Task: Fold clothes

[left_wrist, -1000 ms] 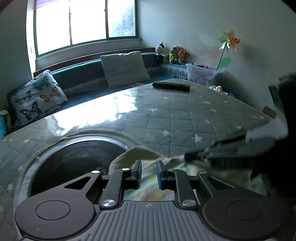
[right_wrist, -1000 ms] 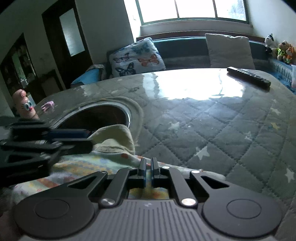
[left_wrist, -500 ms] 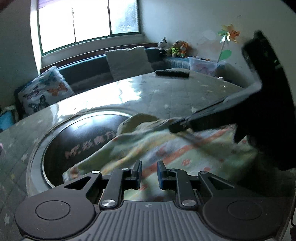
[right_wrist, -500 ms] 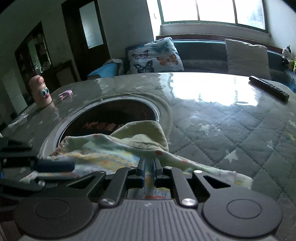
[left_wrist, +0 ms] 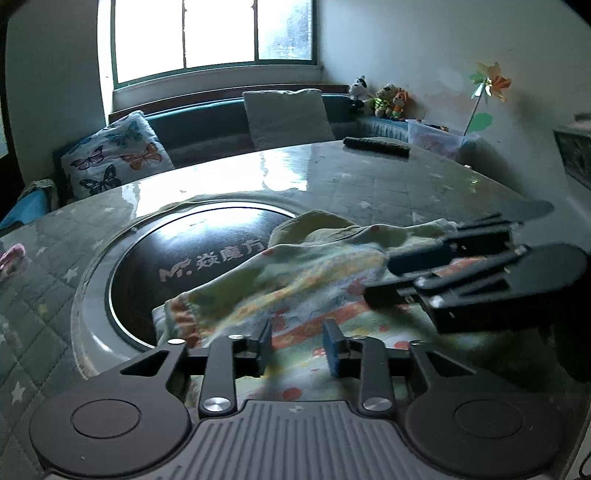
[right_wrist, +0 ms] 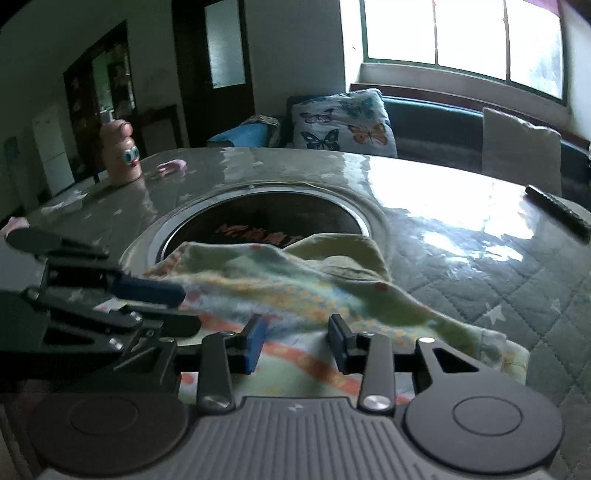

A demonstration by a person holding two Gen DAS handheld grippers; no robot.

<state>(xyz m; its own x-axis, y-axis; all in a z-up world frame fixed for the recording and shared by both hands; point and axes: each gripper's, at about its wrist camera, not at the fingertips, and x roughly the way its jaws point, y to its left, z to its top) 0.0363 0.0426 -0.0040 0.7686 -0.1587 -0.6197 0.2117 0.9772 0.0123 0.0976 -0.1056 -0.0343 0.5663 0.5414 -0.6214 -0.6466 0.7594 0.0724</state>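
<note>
Lying crumpled across the middle of both frames, the patterned garment [left_wrist: 306,280] [right_wrist: 295,291] rests on the quilted counter [left_wrist: 388,188] [right_wrist: 498,266], its far edge draped over the rim of the round dark inset [left_wrist: 177,254] [right_wrist: 266,218] sunk in the counter top. A plain yellowish part of the cloth is bunched at its far side, beside the inset.

In the left wrist view, the left gripper [left_wrist: 297,341] fills the bottom centre, its fingers spread apart over the near part of the garment with nothing between them. The right gripper [left_wrist: 384,280] reaches in from the right edge, fingers also parted, over the cloth's right portion; whether they touch it cannot be told.

In the right wrist view, the right gripper [right_wrist: 297,341] sits bottom centre, fingers spread above the cloth, and the left gripper [right_wrist: 181,306] enters from the lower left with its fingers apart.

A dark remote control [left_wrist: 376,146] [right_wrist: 557,210] lies on the counter's far side, upper right. A butterfly cushion [left_wrist: 114,158] [right_wrist: 343,123] leans on the bench below the window [left_wrist: 214,33]. A pink toy figure [right_wrist: 122,151] stands at the upper left of the right view.
</note>
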